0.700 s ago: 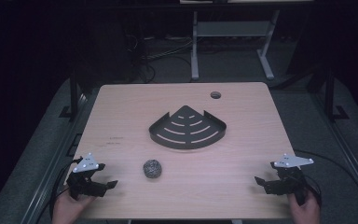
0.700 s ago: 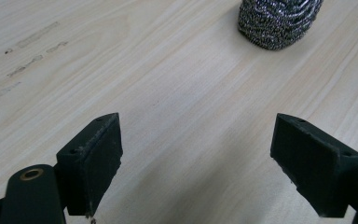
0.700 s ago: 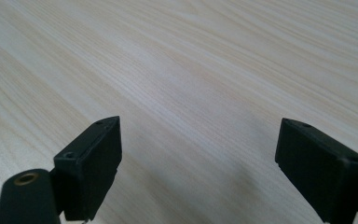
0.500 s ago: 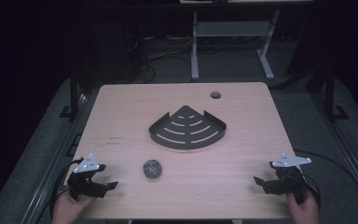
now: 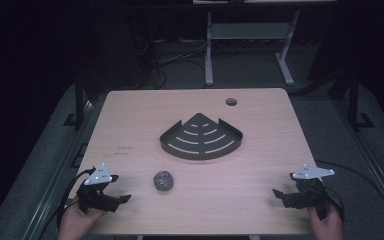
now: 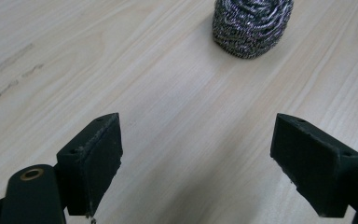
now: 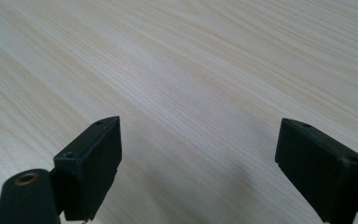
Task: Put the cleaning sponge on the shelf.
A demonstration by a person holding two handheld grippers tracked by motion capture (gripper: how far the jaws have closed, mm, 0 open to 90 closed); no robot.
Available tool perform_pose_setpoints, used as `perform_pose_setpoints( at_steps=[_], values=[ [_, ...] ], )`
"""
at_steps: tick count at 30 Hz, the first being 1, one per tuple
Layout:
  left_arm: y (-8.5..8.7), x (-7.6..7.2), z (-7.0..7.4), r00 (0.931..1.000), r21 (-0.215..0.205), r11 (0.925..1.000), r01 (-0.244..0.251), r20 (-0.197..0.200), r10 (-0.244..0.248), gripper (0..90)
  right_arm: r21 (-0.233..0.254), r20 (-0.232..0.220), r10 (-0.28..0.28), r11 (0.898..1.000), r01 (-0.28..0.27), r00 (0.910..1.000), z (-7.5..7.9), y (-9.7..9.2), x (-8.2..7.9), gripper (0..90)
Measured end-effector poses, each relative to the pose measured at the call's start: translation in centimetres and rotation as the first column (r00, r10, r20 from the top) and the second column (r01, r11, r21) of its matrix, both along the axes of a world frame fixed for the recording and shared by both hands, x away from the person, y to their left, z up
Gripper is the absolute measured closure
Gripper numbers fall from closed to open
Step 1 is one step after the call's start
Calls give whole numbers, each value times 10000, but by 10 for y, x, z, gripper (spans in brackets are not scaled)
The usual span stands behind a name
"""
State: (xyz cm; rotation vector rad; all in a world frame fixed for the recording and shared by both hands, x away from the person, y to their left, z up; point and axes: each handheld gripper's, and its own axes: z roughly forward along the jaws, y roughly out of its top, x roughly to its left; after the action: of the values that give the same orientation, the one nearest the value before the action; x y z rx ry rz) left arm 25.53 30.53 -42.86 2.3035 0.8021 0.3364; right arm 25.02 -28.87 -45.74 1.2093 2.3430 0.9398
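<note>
One steel scourer [image 5: 163,180] on the table [image 5: 260,200], one black corner tray [image 5: 201,137] holding nothing.
Scourer sits near left gripper [image 5: 122,199], apart from it; right gripper [image 5: 278,193] at far corner; both claws apart, gripping nothing.

A: Count on the table [image 5: 130,125], one wooden top?
B: One. On it, one steel wool scourer [image 5: 163,180], a single ball
A: Racks?
B: One black corner shelf tray [image 5: 201,139], fan-shaped, with slots in its floor; exact slot number not readable from the high view
A: Holes in the top?
B: One round grommet hole [image 5: 231,102]
A: Tools?
B: Two handheld grippers: left gripper [image 5: 117,199], right gripper [image 5: 280,193], two jaws each, four jaws total
</note>
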Motion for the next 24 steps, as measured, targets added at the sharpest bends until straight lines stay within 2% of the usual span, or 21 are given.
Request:
perform_pose_setpoints(
  at_steps=[10, 17, 24],
  values=[
    [-8, 2, 9, 9996, 166, 9995, 266, 71, -268, 159, 24, 69, -22, 10000, 21, 10000, 2, 0, -1, 141],
    [-18, 8, 13, 9979, 447, 9970, 626, -170, -619, 162, 51, 115, -12, 10000, 12, 9999, 3, 0, -2, 141],
    [-30, 12, 16, 9953, 643, 9933, 957, -231, -944, 162, 12, 88, 146, 9999, -146, 9999, 2, 4, -2, 141]
  ],
)
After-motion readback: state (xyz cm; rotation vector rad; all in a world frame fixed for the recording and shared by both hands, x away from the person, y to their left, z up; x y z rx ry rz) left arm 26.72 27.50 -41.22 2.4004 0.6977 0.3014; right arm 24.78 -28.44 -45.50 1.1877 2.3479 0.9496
